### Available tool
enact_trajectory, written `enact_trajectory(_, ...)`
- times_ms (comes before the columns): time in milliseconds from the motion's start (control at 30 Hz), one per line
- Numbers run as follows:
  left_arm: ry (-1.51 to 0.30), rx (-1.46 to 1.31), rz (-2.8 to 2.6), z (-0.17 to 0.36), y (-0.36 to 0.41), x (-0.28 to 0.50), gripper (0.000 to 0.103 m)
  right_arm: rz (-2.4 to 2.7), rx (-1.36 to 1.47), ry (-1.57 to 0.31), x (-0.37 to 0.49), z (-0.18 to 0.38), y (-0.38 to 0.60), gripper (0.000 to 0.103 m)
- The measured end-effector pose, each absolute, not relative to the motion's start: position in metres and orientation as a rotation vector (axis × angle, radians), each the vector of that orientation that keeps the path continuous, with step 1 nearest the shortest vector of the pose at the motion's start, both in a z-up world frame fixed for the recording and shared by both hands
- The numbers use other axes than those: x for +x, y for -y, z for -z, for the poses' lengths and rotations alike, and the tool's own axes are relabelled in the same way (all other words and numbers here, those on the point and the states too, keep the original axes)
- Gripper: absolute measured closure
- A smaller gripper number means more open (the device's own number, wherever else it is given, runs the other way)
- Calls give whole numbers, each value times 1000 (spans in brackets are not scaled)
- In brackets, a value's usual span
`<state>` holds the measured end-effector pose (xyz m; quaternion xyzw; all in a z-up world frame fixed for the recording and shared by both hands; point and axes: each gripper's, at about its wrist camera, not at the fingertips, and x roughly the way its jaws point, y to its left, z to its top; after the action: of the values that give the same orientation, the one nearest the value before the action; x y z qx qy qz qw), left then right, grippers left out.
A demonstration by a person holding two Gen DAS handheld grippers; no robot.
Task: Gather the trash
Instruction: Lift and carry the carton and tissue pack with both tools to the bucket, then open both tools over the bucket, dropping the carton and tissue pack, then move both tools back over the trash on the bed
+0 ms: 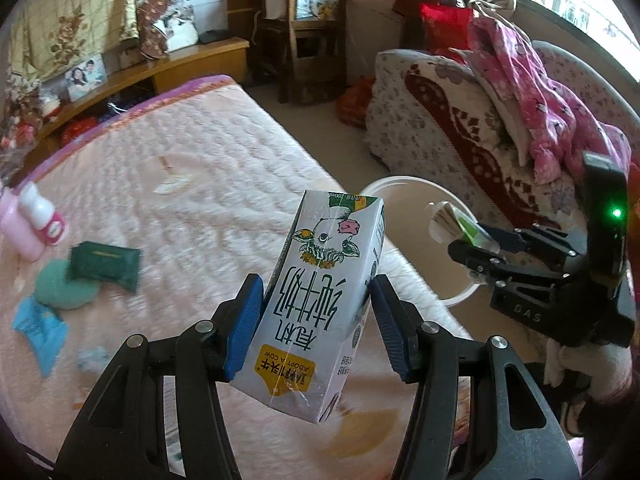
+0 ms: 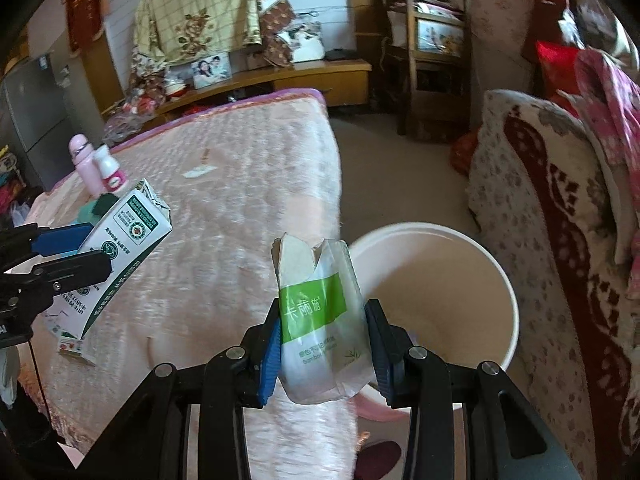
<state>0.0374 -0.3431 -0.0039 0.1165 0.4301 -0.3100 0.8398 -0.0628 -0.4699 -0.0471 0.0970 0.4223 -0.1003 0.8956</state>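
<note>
My left gripper (image 1: 316,300) is shut on a white milk carton (image 1: 320,304) with a cow drawing, held tilted above the pink bed (image 1: 200,152). That carton (image 2: 124,248) also shows at the left of the right wrist view, clamped by the left gripper (image 2: 76,254). My right gripper (image 2: 326,344) is shut on a white and green tissue pack (image 2: 320,320), torn open at its top. This pack (image 1: 456,226) appears in the left wrist view in the right gripper (image 1: 474,246), over the white bucket (image 1: 404,188). The bucket (image 2: 472,248) stands on the floor beside the bed, just beyond the tissue pack.
On the bed's left lie a dark green pack (image 1: 106,264), a teal round thing (image 1: 60,288), a blue wrapper (image 1: 38,330) and two small pink bottles (image 1: 38,220). A floral-covered sofa (image 1: 448,136) with pink clothes flanks the bucket. A wooden chair (image 1: 316,32) stands at the back.
</note>
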Motion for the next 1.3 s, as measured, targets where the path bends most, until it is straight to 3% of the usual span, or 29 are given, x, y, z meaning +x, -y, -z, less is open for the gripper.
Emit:
enact_trajectory(633, -989, 142, 745, 30, 451, 53, 48, 330, 365, -917, -76, 89, 552, 66)
enact_trajectory(800, -1035, 95, 784, 42, 463, 61, 47, 373, 367, -929, -72, 98, 563, 45)
enact_trajectory(867, -1061, 72, 800, 47, 463, 64, 47, 384, 385, -922, -72, 100, 568, 41)
enact_trajectory(1300, -1048, 50, 777, 48, 451, 65, 47, 364, 402, -926, -75, 100, 563, 40)
